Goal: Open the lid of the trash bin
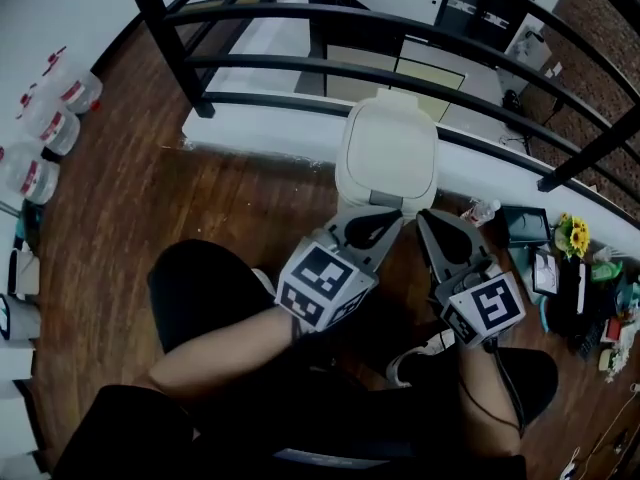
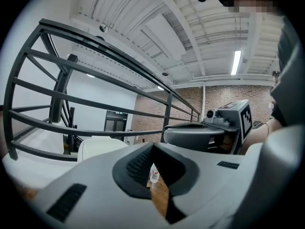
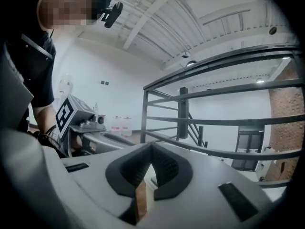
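This is a loft-style indoor workspace on an upper level. A black metal railing [image 1: 400, 73] edges a dark wood floor [image 1: 130, 218], and a lower room shows beyond it. Past the railing stands a brick wall [image 2: 224, 97]. Above the railing are bare white ceiling beams [image 2: 167, 37] and a tube light [image 2: 236, 62]. Water bottles [image 1: 50, 118] sit left of the railing.

Dim, cool head view, the white lid [image 1: 388, 153] brightest; fisheye bends the railing [image 1: 168, 38]. Gripper views vignette black; a tube light [image 2: 236, 62] glows.
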`<act>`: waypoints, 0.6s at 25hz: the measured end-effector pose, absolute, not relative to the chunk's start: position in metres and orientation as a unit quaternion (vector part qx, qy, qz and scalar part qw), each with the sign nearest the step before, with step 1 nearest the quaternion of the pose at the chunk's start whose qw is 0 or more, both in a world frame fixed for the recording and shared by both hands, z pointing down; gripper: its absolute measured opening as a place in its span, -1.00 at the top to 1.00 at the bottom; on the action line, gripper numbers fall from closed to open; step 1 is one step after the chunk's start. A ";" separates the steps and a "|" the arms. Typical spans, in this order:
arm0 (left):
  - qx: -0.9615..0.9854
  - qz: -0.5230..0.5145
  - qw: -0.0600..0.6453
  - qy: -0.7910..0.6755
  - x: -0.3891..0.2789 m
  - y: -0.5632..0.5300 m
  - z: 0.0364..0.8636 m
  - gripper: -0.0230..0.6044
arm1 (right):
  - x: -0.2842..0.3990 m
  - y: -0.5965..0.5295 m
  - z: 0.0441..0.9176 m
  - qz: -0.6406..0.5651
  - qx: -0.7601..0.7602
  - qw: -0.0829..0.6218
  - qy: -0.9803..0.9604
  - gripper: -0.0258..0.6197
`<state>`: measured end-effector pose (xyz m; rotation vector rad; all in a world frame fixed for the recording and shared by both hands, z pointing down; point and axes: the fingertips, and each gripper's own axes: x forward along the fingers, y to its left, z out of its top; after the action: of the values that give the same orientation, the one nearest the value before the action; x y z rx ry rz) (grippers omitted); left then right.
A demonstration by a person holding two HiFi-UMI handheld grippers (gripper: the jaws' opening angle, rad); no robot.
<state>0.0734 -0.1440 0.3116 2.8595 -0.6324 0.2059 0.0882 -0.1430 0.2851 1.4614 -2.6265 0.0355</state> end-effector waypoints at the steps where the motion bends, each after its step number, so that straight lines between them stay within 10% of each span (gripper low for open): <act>1: 0.969 0.072 0.097 -0.217 0.079 -0.144 0.316 0.80 | 0.092 -0.145 0.286 0.008 0.484 0.063 -0.872 0.85; 15: 0.952 0.143 0.059 -0.263 0.122 -0.186 0.381 0.80 | 0.129 -0.156 0.288 0.039 0.500 0.028 -0.865 0.85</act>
<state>0.1217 -0.1855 0.3811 2.8849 -0.7962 0.4324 0.1294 -0.1565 0.2880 1.5436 -2.6683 0.1209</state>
